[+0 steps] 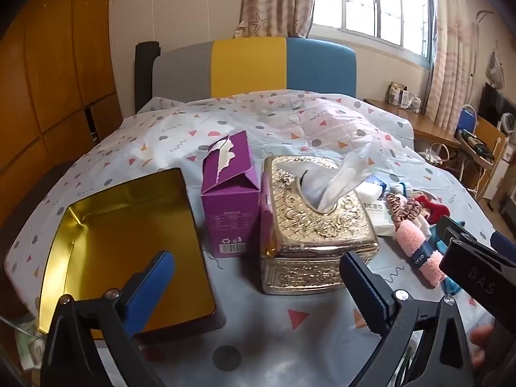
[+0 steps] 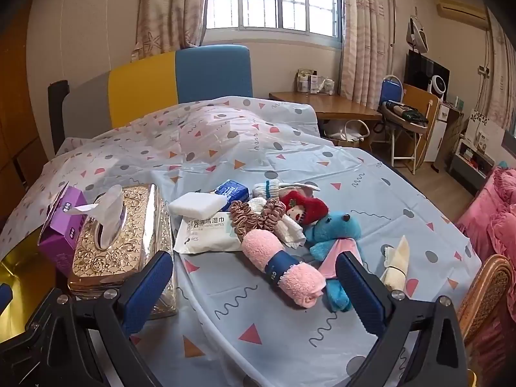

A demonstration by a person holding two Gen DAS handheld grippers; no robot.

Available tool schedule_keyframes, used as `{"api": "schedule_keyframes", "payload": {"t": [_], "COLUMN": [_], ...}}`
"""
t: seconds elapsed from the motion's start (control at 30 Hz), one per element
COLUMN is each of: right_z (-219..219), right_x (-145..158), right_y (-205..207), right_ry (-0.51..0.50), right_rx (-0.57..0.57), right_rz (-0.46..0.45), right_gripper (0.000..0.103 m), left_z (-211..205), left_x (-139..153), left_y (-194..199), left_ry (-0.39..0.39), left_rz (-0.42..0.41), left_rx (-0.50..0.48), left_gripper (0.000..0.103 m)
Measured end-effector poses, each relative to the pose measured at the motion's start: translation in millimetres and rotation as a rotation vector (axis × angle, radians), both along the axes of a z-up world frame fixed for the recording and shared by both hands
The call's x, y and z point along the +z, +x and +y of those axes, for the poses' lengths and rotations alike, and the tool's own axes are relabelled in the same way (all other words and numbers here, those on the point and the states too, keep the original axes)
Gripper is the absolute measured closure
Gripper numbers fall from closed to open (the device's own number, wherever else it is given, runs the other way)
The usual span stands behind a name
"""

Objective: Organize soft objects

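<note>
**Both grippers poised, nothing picked yet**

The left gripper (image 1: 258, 287) and right gripper (image 2: 254, 287) hover with fingers wide and empty. The rolled pink towel (image 2: 282, 267) lies nearest on the surface, among the blue plush toy (image 2: 335, 229) and scrunchies. The gold tin (image 1: 129, 245) sits empty, a likely destination; next comes lowering onto the towel.

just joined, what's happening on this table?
Nothing is held yet. A person holds two tools above the table: the left tool and the right tool are both wide open and empty. A pile of soft things lies ahead of the right one: a rolled pink towel, a blue plush toy and brown scrunchies. An empty gold tin sits on the left, beside a purple box and a gold tissue box.
</note>
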State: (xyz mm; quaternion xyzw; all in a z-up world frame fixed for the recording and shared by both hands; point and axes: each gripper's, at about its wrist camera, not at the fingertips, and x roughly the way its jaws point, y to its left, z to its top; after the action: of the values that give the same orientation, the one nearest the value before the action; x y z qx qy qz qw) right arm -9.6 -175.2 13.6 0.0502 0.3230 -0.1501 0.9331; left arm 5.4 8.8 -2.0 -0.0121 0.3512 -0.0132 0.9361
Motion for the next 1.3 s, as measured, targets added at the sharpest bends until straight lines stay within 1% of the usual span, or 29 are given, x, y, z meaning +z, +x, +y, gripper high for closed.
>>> {"api": "schedule_keyframes", "payload": {"t": [0.03,0.13,0.2,0.27,0.33,0.37,0.67,1.3], "right_z": [0.1,1.8,3.9,7.4,7.5,8.9,10.3,6.9], "right_x": [-0.6,-2.7,-3.5,-3.5,-2.1,-3.3,-3.9,-10.2], "right_y": [0.2,1.1,1.3,1.2,9.5,0.1,-0.2,4.6], "right_ry": [-0.001,-0.009,-0.015,-0.02,-0.028,0.01,0.01,0.014], "right_rx": [-0.003,-0.012,-0.02,-0.03,-0.039,0.027,0.034,0.034], "right_rz": [0.002,0.013,0.017,0.017,0.016,-0.004,-0.006,0.007], "right_gripper": [0.0,0.0,0.0,0.0,0.0,0.0,0.0,0.0], "left_z": [8.4,9.1,8.4,2.8,2.1,2.4,4.4,2.7], "left_x": [0.6,-5.8,-7.6,-5.5,-5.2,-5.2,-5.7,-11.2], "left_y": [1.8,-1.7,-0.9,-5.4,-6.3,-6.7,-5.3,-6.7], "left_ry": [-0.014,0.01,0.022,0.04,0.048,0.048,0.048,0.06], "left_rz": [0.002,-0.016,-0.01,-0.015,-0.018,-0.018,-0.006,0.01], "left_rx": [0.01,0.029,0.032,0.031,0.03,0.031,0.043,0.031], "left_gripper": [0.0,0.0,0.0,0.0,0.0,0.0,0.0,0.0]}}
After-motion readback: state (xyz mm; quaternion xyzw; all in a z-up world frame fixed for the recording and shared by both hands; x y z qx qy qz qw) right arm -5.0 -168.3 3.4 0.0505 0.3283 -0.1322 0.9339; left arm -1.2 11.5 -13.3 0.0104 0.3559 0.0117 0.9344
